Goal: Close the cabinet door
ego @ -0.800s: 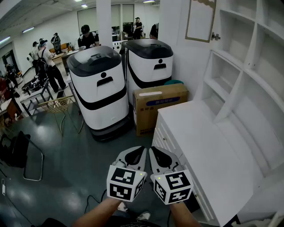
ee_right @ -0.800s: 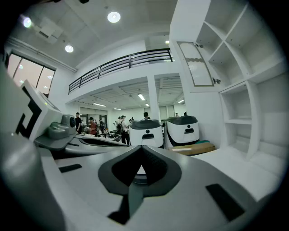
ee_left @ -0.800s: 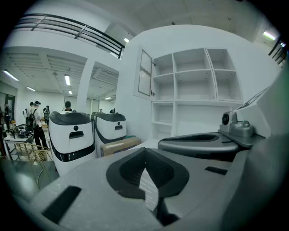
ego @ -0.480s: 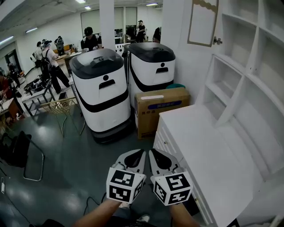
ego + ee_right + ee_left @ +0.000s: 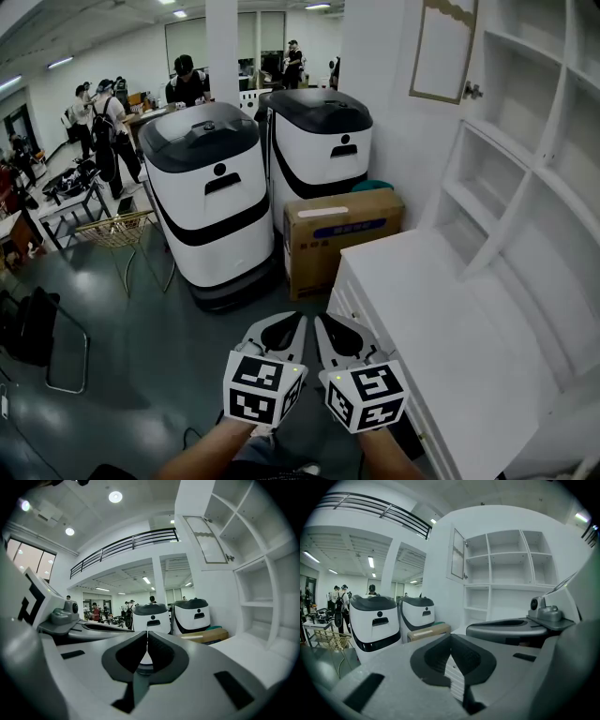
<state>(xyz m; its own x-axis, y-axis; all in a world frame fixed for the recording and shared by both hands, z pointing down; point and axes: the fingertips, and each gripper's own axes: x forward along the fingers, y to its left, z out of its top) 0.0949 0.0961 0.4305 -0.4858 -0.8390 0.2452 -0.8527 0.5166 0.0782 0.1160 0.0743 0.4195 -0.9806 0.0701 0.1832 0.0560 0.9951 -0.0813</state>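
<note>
Facing a tall white cabinet [image 5: 514, 164] on the right, with a bare worktop [image 5: 422, 300] running along its front. Open door [image 5: 441, 47] high at the cabinet's upper left corner, swung out above the worktop's far edge, well apart from both grippers. Left gripper [image 5: 281, 334] and right gripper [image 5: 339, 336] side by side off the worktop's near left corner, each with jaws pressed together on nothing. Probably a light, stiff, free-swinging panel: push flat on its frame or catch the small knob [image 5: 473, 91], gently, in case of glass.
</note>
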